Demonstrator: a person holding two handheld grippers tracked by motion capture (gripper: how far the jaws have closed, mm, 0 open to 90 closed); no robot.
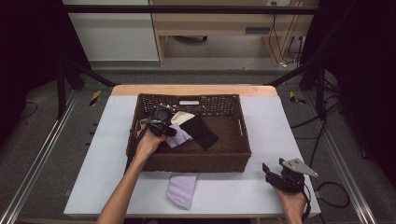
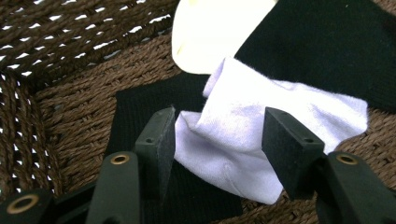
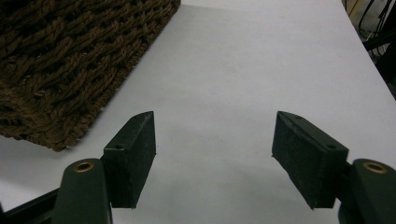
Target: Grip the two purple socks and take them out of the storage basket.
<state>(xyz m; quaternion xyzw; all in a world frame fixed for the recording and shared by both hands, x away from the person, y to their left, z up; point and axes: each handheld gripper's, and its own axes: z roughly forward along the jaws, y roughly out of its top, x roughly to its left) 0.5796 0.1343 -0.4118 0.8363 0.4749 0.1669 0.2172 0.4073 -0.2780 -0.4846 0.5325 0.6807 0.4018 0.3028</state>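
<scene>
Both grippers gape: left gripper (image 2: pixel 217 140) straddles a lilac sock (image 2: pixel 261 140), perhaps touching; right gripper (image 3: pixel 212 154) empty.

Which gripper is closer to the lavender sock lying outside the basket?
Left gripper, inside the basket just beyond the lavender sock; right gripper is farther off, right.

No words, brand names or numbers are showing legibly anywhere; the pale tag (image 1: pixel 188 102) hanging on the far wall of the basket (image 1: pixel 140 161) is looking blank (too small to tell).
</scene>
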